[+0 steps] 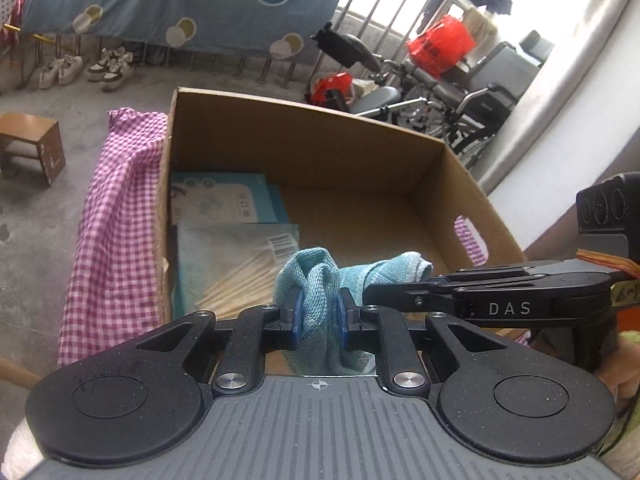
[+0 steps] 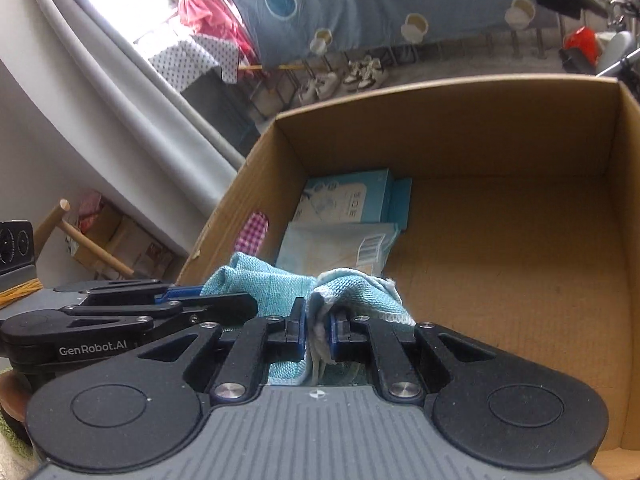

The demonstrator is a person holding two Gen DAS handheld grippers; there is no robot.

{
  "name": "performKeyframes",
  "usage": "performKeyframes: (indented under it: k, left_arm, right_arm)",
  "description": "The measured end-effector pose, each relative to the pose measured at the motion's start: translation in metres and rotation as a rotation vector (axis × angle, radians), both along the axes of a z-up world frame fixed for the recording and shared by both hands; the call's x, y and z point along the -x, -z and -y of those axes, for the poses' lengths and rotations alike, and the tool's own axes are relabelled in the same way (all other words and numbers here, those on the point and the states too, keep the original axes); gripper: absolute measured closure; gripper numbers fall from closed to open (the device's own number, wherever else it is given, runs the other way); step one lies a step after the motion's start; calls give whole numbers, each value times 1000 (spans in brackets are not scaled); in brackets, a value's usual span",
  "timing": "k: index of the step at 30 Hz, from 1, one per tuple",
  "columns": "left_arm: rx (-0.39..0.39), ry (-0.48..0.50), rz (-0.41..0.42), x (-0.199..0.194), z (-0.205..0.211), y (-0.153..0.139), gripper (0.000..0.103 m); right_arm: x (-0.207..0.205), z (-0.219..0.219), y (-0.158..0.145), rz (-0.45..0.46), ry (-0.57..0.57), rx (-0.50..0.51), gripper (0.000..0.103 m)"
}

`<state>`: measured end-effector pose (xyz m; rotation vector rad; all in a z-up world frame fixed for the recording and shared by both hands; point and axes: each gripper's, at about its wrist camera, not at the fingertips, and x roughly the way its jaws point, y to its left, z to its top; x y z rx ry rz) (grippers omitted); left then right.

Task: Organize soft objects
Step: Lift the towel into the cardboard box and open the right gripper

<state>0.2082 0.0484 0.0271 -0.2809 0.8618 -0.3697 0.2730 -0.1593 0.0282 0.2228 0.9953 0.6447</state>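
The left gripper (image 1: 318, 320) is sitting at the bottom middle of the left wrist view. It is black and grey hard plastic with blue pads, and its jaws are squeezing tight on a light blue cloth (image 1: 320, 292). The cloth is soft and woven, with a bumpy mesh look and a pale stitched edge. It is bunching up between the pads and stretching sideways to the right, so its long way is running left to right across the frame. It is hanging over the near edge of the box.

The right gripper (image 1: 372, 292) is reaching in from the right edge, clamping the other end of the same cloth. "DAS" is showing in white letters on its side. In the right wrist view, the right gripper (image 2: 318, 334) is pinching the white-edged end of the cloth (image 2: 280, 284), and the left gripper (image 2: 188, 294) is showing "GenRobot.AI" at the lower left.

Just past the cloth, a brown cardboard box (image 1: 320, 148) is standing open. Its walls are flat and smooth. Inside, on the left, a clear plastic bag of cotton swabs (image 1: 232, 256) with a barcode is lying flat. Behind it a light blue packet (image 1: 224, 200) is lying too; its print is too small to read.

A pink and white checked cloth (image 1: 116, 232) is lying under the box at the left.
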Motion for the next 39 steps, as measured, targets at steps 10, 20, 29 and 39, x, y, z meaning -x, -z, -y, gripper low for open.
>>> performKeyframes:
  k: [10,20,29,39]
  left_arm:
    - [-58,-43,-65,9,-20,1,61]
    - [-15,-103,113,50,-43,-34,22]
    - [37,-219,228,88,-82,-38,1]
    - [100,-302,145,98,-125,-3,1]
  right_arm:
    - [-23,-23,42,-283,-66,50,81]
    - [-10,-10,-19,-99,3,93,60]
    - [-34,-79,-5,-112,-140,201,63]
    - [-56,-92,51,-279,-125,381,64]
